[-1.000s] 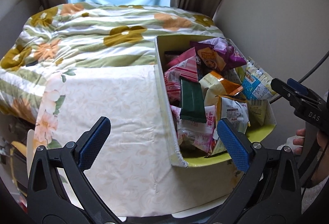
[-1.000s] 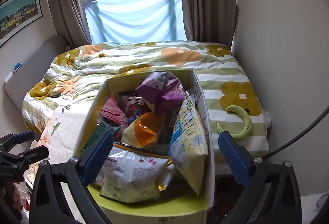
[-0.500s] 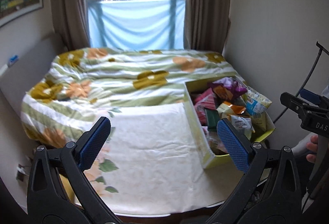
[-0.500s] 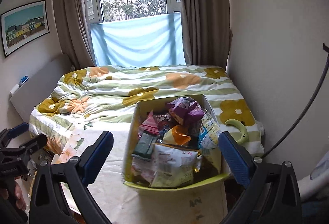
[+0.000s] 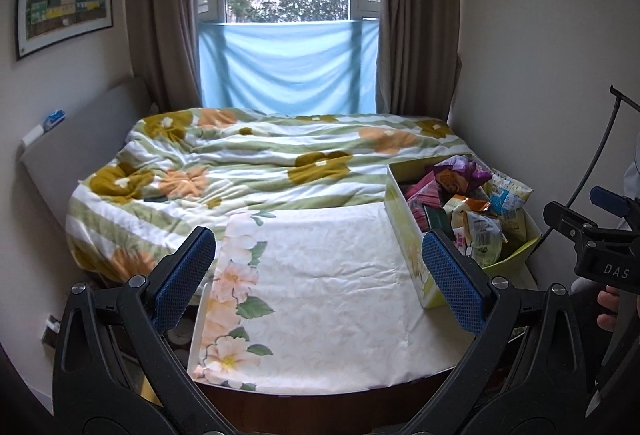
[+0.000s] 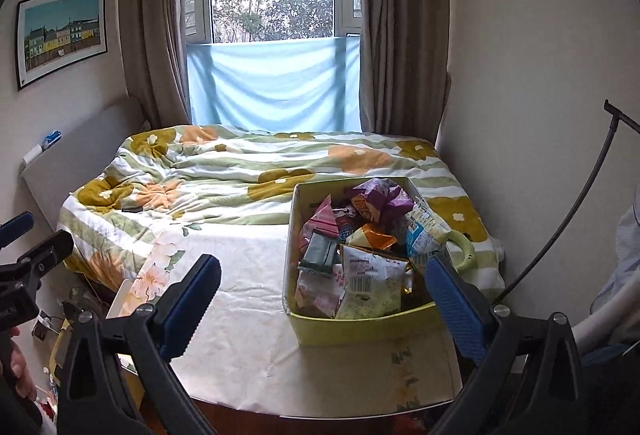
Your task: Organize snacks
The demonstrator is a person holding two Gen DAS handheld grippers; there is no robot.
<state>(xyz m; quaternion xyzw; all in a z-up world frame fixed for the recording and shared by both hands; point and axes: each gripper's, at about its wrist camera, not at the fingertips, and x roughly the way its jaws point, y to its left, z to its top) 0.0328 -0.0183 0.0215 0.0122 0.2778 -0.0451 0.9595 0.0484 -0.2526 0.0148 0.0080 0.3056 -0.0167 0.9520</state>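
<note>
Both cameras have pulled back and up since the earlier frames: the box that filled the view is now smaller, more room showing.

Left tongs (image 5: 318, 275), black arms with blue textured pads, lower frame of the left view, spread wide, gripping nothing. Right tongs (image 6: 322, 301), same build, lower frame of the right view, also wide apart and empty. Right tongs body also at the right edge of the left view, a hand (image 5: 610, 305) under it.

Desk with white floral-print cloth (image 5: 320, 295) fills lower centre, bare on its left part. Yellow-green open cardboard box (image 6: 360, 327) sits on the desk's right side, lower right of centre in the right view, right of centre in the left view. Packed with snack packets: white barcode bag (image 6: 370, 283) nearest, dark green packet (image 6: 320, 251) left, orange bag (image 6: 370, 235) mid, blue-white bag (image 6: 424, 231) right, purple bag (image 6: 380, 197) at the far end.

Beyond: bed with green-striped yellow and orange flower quilt (image 5: 260, 163). Farther: light blue cloth across the window (image 5: 288, 67), brown curtains (image 5: 164, 11), framed picture of coloured houses (image 5: 64, 1) upper left.
</note>
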